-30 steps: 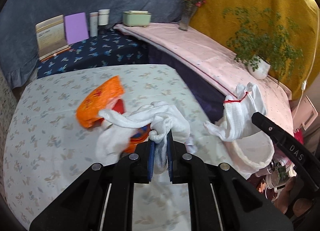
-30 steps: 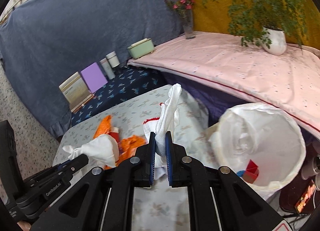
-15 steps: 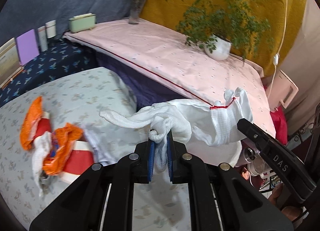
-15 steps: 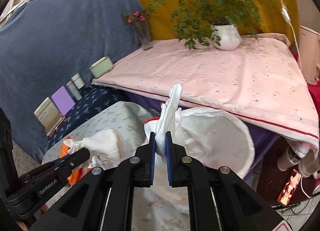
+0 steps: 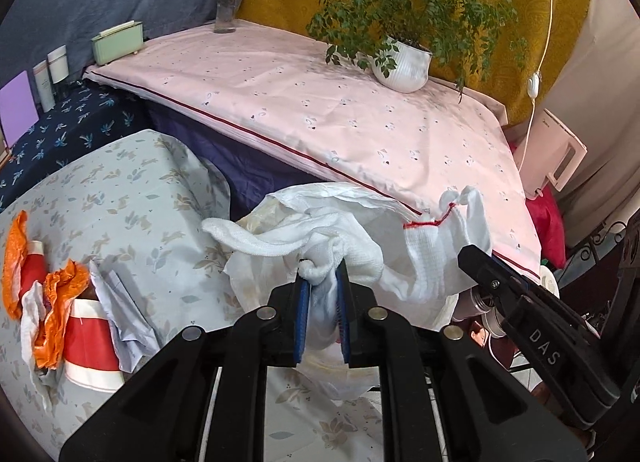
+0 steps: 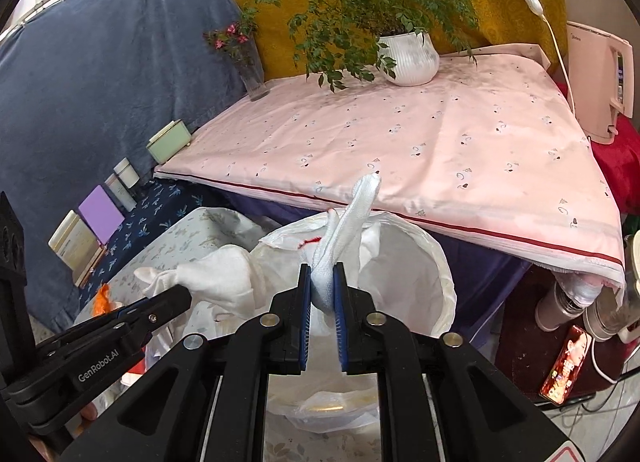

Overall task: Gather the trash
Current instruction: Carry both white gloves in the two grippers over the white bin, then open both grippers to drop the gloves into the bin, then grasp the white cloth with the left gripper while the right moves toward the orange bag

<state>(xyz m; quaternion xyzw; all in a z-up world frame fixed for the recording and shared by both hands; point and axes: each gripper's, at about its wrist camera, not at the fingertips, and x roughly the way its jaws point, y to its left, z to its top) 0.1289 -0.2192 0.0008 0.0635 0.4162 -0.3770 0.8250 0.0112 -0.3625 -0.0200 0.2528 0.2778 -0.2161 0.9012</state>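
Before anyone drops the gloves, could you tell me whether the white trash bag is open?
Open: the white trash bag rim is spread wide, showing the inside below the right tool.

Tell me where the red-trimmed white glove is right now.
The red-trimmed glove is pinched in the right gripper, held above the open white trash bag, just in front of the pink-covered table; the left gripper's white cloth hangs beside it.

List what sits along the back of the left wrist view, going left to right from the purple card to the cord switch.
Purple card → two white bottles → green box → flower vase → potted plant → cord switch.
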